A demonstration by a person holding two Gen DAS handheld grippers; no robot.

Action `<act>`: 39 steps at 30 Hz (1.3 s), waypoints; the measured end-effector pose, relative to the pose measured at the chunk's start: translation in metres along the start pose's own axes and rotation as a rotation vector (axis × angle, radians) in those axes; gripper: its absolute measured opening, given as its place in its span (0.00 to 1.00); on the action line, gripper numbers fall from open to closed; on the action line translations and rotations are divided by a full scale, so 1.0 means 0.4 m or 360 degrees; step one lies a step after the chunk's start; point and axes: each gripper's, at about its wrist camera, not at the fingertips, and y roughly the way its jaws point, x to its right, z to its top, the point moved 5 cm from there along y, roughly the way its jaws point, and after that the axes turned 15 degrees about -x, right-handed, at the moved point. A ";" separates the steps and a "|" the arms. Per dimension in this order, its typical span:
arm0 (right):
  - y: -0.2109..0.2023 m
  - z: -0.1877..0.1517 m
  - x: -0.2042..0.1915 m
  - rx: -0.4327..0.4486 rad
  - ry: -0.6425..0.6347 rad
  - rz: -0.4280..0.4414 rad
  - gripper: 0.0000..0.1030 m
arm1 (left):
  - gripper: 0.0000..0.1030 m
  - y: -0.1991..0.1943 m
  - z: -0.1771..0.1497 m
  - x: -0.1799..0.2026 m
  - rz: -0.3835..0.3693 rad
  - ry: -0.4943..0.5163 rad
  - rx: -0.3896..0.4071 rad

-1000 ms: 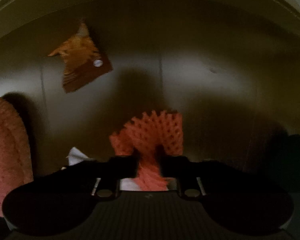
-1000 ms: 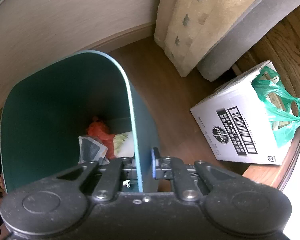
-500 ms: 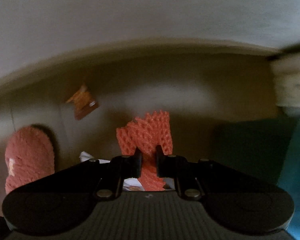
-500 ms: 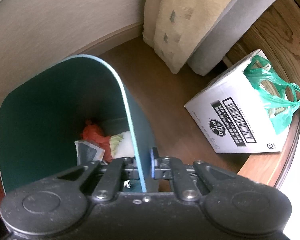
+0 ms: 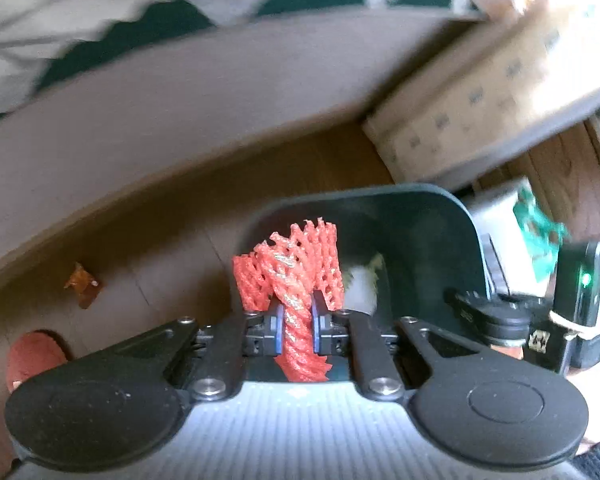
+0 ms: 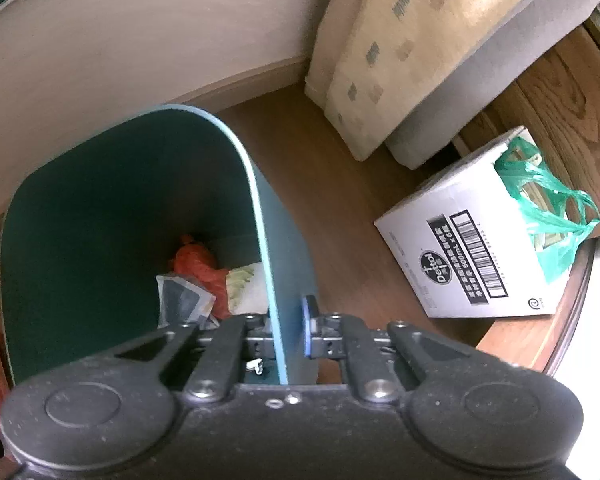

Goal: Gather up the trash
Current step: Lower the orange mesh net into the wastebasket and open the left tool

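Left tongs (image 5: 296, 326) lifted red foam net (image 5: 290, 268) off wooden floor (image 5: 172, 256); bin (image 5: 428, 232) below.

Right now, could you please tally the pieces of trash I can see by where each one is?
Held in left gripper: 1, red foam net
On floor: 1, orange wrapper
Inside green bin: 3
Total: 5
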 end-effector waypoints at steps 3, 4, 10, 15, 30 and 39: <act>-0.003 0.000 -0.009 0.0020 -0.0016 -0.0006 0.10 | 0.12 0.057 -0.002 0.048 0.0044 0.0097 -0.0071; -0.004 0.000 -0.010 0.0025 -0.0018 -0.0008 0.10 | 0.12 0.081 0.000 0.064 0.0066 0.0120 -0.0100; -0.003 0.002 -0.012 0.0061 -0.0005 -0.0011 0.09 | 0.12 0.183 -0.001 0.083 0.0142 0.0208 -0.0209; -0.003 0.005 -0.014 0.0085 -0.0011 -0.0013 0.09 | 0.12 0.232 0.001 0.094 0.0120 0.0213 -0.0275; -0.006 0.002 -0.015 0.0089 0.0014 -0.0010 0.09 | 0.66 0.218 -0.031 0.083 -0.0003 0.0220 -0.0248; -0.004 0.004 -0.014 0.0078 0.0027 -0.0009 0.09 | 0.66 0.094 -0.063 0.015 0.0069 0.0241 -0.0017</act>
